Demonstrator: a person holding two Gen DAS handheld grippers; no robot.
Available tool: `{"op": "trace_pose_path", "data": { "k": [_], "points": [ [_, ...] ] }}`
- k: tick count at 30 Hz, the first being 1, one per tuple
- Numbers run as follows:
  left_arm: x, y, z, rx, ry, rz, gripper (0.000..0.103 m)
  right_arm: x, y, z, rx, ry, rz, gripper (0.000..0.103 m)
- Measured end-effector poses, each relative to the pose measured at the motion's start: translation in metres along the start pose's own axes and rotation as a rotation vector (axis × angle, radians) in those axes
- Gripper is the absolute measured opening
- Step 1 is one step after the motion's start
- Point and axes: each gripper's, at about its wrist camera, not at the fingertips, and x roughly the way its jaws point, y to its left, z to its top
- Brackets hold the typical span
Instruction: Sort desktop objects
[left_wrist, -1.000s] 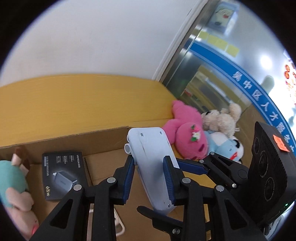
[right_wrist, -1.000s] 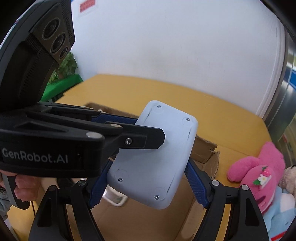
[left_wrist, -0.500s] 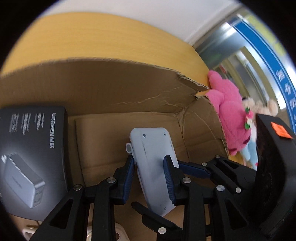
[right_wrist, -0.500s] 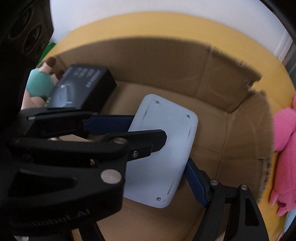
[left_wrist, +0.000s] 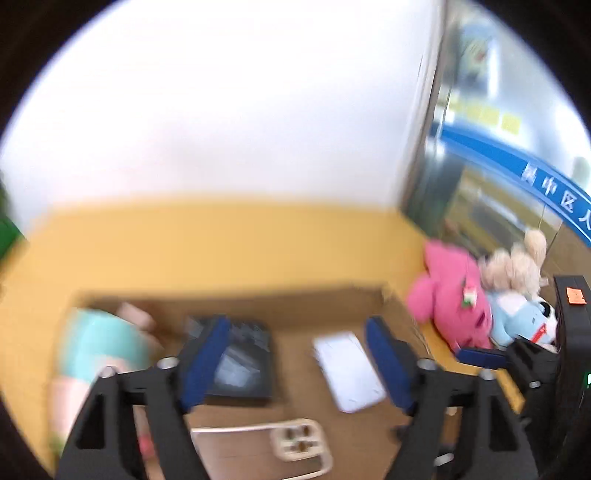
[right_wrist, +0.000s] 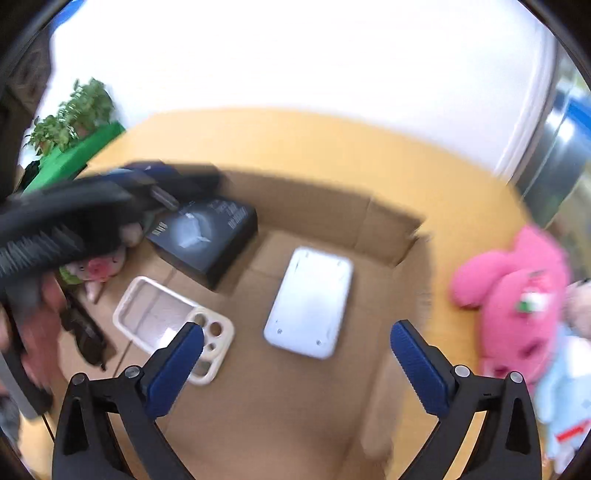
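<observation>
The right gripper (right_wrist: 295, 360) points steeply down into an open cardboard box (right_wrist: 314, 413) that sits on the yellow tabletop (right_wrist: 295, 140). Its jaws are opening and already stand very wide, and nothing is between them. The white flat device (right_wrist: 308, 302) lies flat on the box floor just beyond the blue fingertips (right_wrist: 177, 363), and no pad touches it.

The left gripper (left_wrist: 295, 360) is tilted less steeply and looks across the same box toward the white wall. Its jaws are opening too, and they hold nothing; the white device (left_wrist: 349, 371) lies on the cardboard under the gap, closer to the right pad. In the right wrist view this gripper appears as a dark blurred shape at the upper left, with part of a hand (right_wrist: 33, 332) below it.

Also inside the box are a black carton (right_wrist: 203, 236), a cream phone case (right_wrist: 173, 326) and a teal soft toy (left_wrist: 99, 347). A pink plush toy (right_wrist: 517, 295) lies on the tabletop outside the box, to its right.
</observation>
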Motion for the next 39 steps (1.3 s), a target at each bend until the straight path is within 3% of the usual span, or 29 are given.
{"op": "trace_pose_path", "data": {
  "k": [3,6,8,11,14,18,22,25,31,39],
  "points": [
    [-0.075,0.009,-0.015,0.043,-0.133,0.105,0.087,-0.059,0.027,-0.026,0.065,-0.134,-0.003,0.103],
    [-0.122,0.019,-0.048,0.021,-0.153,0.171,0.089,-0.100,0.056,-0.071,0.168,-0.258,0.037,0.103],
    [-0.138,0.023,-0.075,0.014,-0.150,0.226,0.090,-0.099,0.061,-0.094,0.211,-0.307,-0.003,0.103],
    [-0.134,0.028,-0.109,-0.013,-0.105,0.277,0.090,-0.099,0.077,-0.118,0.252,-0.345,-0.072,0.103],
    [-0.126,0.035,-0.136,0.016,-0.104,0.286,0.090,-0.098,0.098,-0.135,0.197,-0.355,-0.142,0.103],
    [-0.104,0.050,-0.164,0.032,-0.026,0.292,0.090,-0.082,0.114,-0.153,0.152,-0.352,-0.139,0.103],
    [-0.088,0.053,-0.183,-0.002,-0.037,0.294,0.090,-0.070,0.109,-0.166,0.197,-0.389,-0.093,0.103],
    [-0.088,0.046,-0.187,0.029,-0.090,0.297,0.090,-0.065,0.107,-0.164,0.195,-0.400,-0.099,0.103],
    [-0.083,0.041,-0.187,0.030,-0.077,0.292,0.094,-0.068,0.114,-0.172,0.201,-0.446,-0.123,0.103],
    [-0.082,0.040,-0.188,0.028,-0.069,0.298,0.099,-0.069,0.116,-0.173,0.203,-0.437,-0.129,0.103]
  ]
}}
